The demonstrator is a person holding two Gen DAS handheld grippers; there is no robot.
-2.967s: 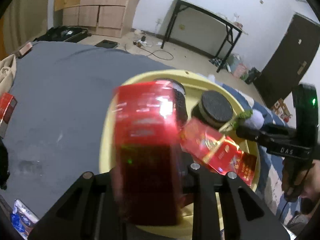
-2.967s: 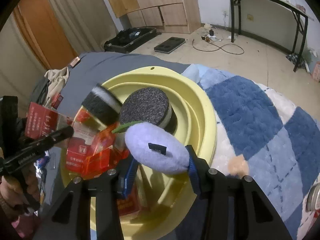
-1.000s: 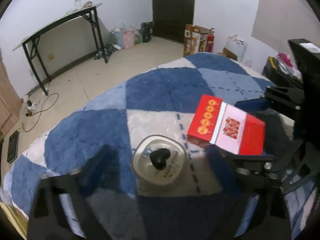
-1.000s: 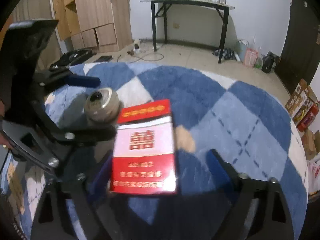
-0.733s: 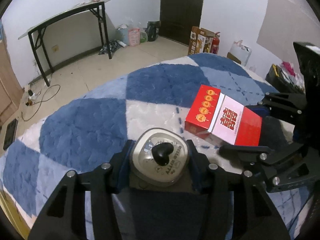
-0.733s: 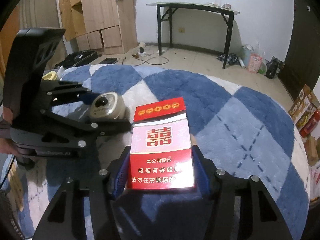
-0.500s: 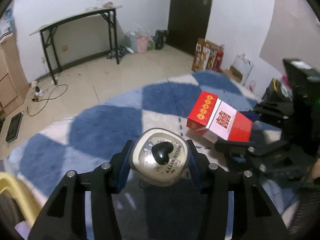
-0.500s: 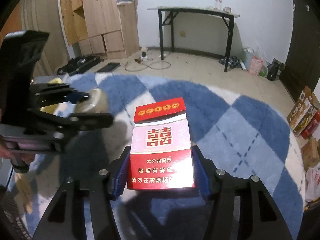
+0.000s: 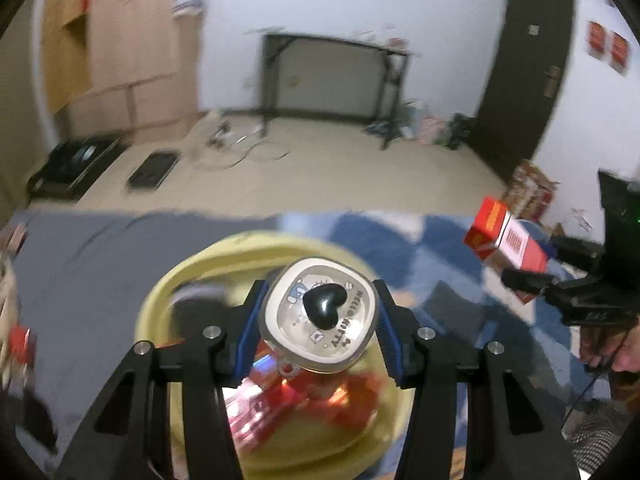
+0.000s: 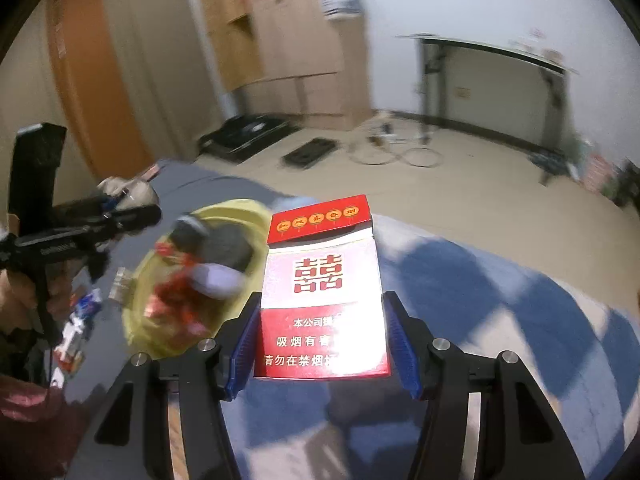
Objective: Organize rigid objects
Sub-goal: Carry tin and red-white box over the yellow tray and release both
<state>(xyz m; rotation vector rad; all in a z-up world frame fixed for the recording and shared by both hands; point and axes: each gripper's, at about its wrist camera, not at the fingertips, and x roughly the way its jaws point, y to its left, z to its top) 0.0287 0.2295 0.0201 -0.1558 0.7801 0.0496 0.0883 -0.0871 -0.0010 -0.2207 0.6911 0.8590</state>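
My left gripper (image 9: 318, 322) is shut on a rounded cream tin (image 9: 320, 312) with a black heart knob, held above the yellow basin (image 9: 160, 300). The basin holds red packets (image 9: 304, 396) and dark round sponges. My right gripper (image 10: 322, 340) is shut on a red and white cigarette box (image 10: 322, 292), held in the air to the right of the basin (image 10: 236, 210). In the left wrist view the box (image 9: 506, 240) and the right gripper show at the right. In the right wrist view the left gripper (image 10: 120, 208) shows at the left with the tin.
The basin sits where a grey sheet (image 9: 80, 248) meets a blue and white checked blanket (image 10: 500, 300). Small packets (image 10: 76, 332) lie left of the basin. A black table (image 9: 332, 68), wooden cupboards (image 10: 296, 40) and a dark door (image 9: 524, 72) stand around the room.
Both grippers have swung left from the checked blanket back toward the basin. The left one now holds the tin over the basin; the right still holds the box.
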